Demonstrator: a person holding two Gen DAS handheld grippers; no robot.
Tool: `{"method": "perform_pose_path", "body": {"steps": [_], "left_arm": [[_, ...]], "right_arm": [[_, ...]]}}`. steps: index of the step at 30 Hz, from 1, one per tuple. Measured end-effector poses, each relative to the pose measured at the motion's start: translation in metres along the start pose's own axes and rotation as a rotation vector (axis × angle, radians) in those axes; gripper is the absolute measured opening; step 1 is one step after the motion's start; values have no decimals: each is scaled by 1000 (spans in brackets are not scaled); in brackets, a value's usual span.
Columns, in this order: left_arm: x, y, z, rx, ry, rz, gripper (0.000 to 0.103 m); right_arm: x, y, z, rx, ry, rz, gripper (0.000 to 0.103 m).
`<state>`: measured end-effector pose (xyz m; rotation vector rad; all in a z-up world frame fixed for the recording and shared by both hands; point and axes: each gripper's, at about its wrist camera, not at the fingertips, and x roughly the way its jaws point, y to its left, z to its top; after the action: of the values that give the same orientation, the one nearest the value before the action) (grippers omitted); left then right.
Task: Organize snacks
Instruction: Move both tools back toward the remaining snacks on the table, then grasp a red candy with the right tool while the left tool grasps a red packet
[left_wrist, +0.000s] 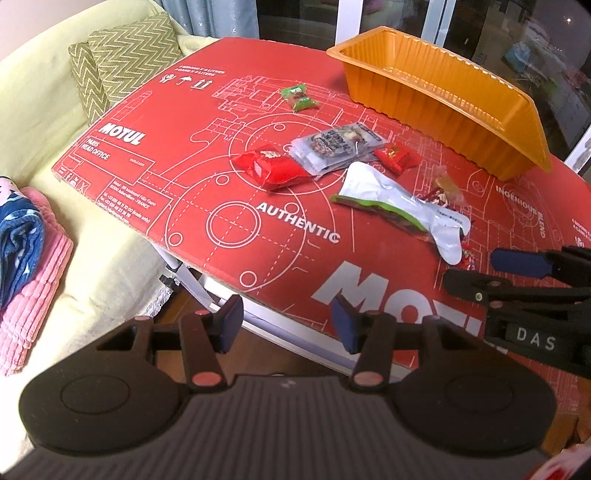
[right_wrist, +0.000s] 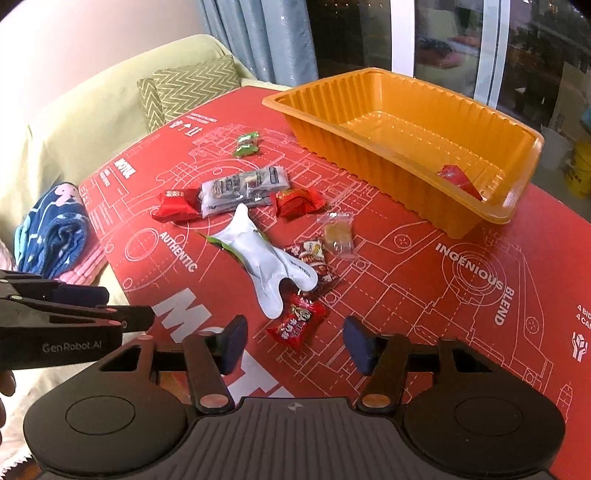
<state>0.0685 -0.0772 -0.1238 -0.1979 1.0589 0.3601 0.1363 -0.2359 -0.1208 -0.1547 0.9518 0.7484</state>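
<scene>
Left tool (left_wrist: 287, 319): released, lower centre, over bench (left_wrist: 155, 155) edge; snacks mid-frame, orange tray (left_wrist: 517, 147) upper right. Right tool (right_wrist: 295, 341): released, I hold it astride red candy (right_wrist: 297, 323); tray (right_wrist: 369, 147) holds one wrapper (right_wrist: 458, 179). Step, I judge: picking; next, clench, carry to tray.

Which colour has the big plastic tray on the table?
The tray is orange, with ribbed walls. The right wrist view shows it best.
</scene>
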Motion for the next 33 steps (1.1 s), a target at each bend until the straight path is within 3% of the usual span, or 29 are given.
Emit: {"method": "perform_pose_path", "body": {"steps": [12, 25, 26, 28, 33], "left_arm": [[3, 5, 1, -15, 1, -2, 50], [4, 7, 2, -22, -1, -3, 50], [4, 8, 2, -24, -2, -3, 50], [4, 9, 2, -27, -4, -2, 50], [3, 10, 4, -32, -16, -13, 50]], "right_arm": [[-12, -22, -14, 42, 2, -41, 49], [-4, -8, -4, -126, -40, -24, 49], [-2, -7, -4, -134, -38, -22, 48], [1, -8, -4, -138, -29, -11, 36], [7, -6, -4, -143, -13, -3, 26]]}}
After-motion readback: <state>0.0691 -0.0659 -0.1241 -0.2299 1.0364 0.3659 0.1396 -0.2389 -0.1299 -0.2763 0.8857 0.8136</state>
